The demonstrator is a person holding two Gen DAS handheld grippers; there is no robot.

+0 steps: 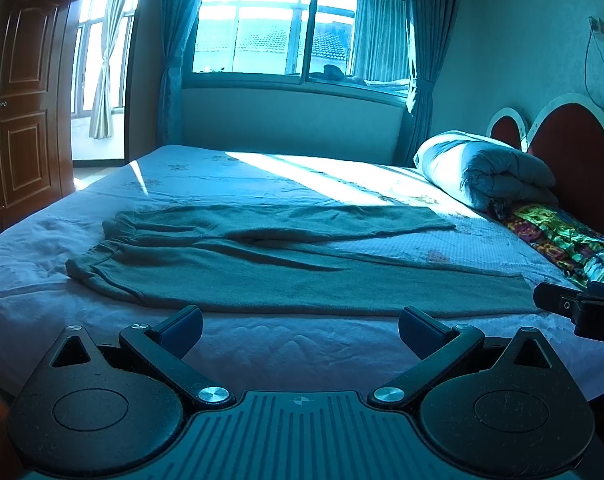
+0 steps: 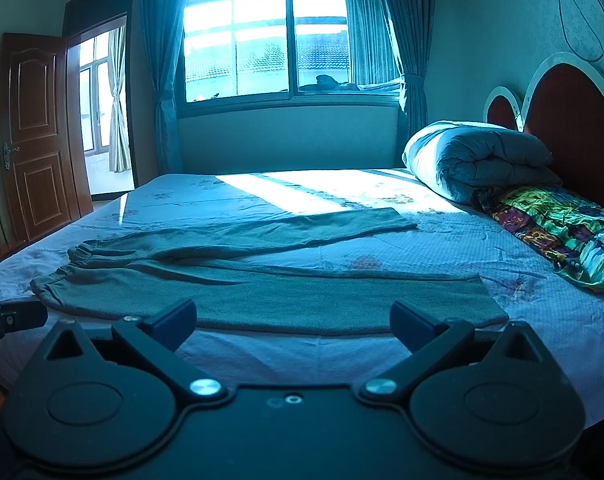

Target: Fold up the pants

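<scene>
Both tools sit at the near edge of the bed (image 1: pixel 29 280), short of the cloth. My left gripper (image 1: pixel 300 330) has its jaws spread wide, nothing between them. My right gripper (image 2: pixel 293 322) is the same: wide apart, empty.

The pants (image 1: pixel 261 276) lie flat on the sheet, laid out crosswise to me. The waistband (image 1: pixel 105 240) with its gathered elastic is at my left, and the two legs run off to the right, split in a shallow V. The near leg cuff (image 2: pixel 486 304) ends just ahead of the right gripper; the far leg cuff (image 2: pixel 386 220) reaches the sunlit strip. No fold made yet, by my reading.

Handling, as I judge it: soft, knit-looking fabric, light, limp, no stiffness to carry a fold on its own. It will drape and sag from any single pinch, and may drag on the sheet rather than slide. Not fragile.

Where I'd take hold: left tool on the near end of the waistband, right tool on the near cuff, pinching the edge only so the sheet is not caught below. Lift both together and carry the near leg over onto the far one.

A rolled quilt (image 2: pixel 478 160) and a patterned cloth (image 2: pixel 562 232) lie by the headboard, well apart from the work.
</scene>
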